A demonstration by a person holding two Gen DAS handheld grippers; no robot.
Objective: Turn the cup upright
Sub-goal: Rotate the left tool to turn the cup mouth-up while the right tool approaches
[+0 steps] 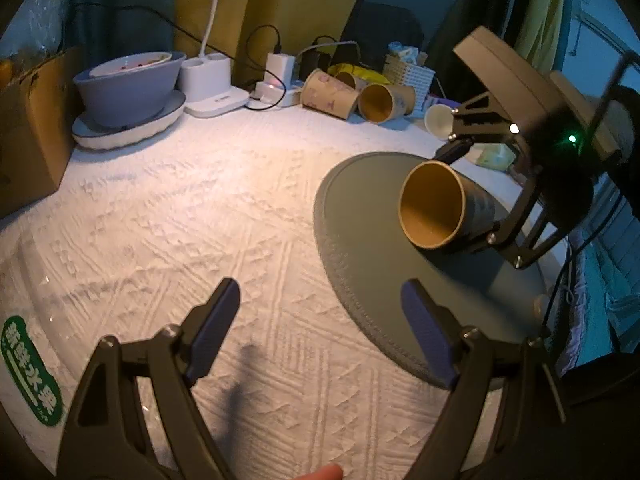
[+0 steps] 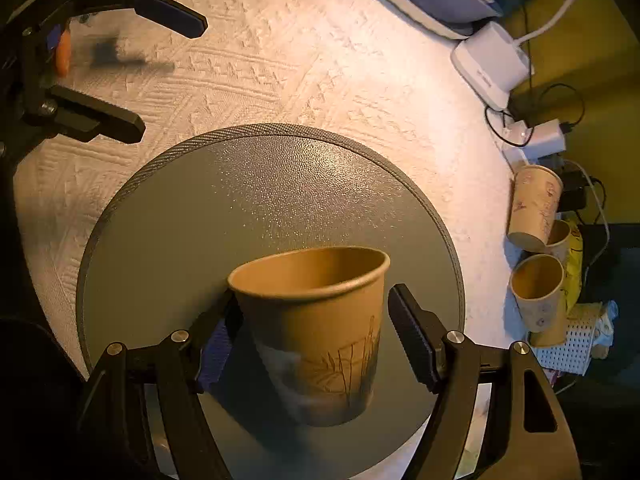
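A brown paper cup [image 2: 320, 332] with a grass print stands between my right gripper's [image 2: 310, 336] fingers over the round grey mat [image 2: 240, 200]. The left finger touches the cup; a narrow gap shows at the right finger [image 2: 412, 340]. In the left wrist view the cup [image 1: 436, 204] lies on its side on the mat [image 1: 360, 248], mouth toward the camera, with the right gripper [image 1: 472, 196] around its base. My left gripper [image 1: 320, 312] is open and empty above the white textured cloth, near the mat's edge; it also shows in the right wrist view [image 2: 160, 68].
Several spare paper cups [image 1: 352, 96] lie at the back beside a white basket [image 1: 408, 70]. A grey bowl on plates [image 1: 128, 92], a white charger base [image 1: 212, 84], cables and a cardboard box [image 1: 28, 128] line the back and left.
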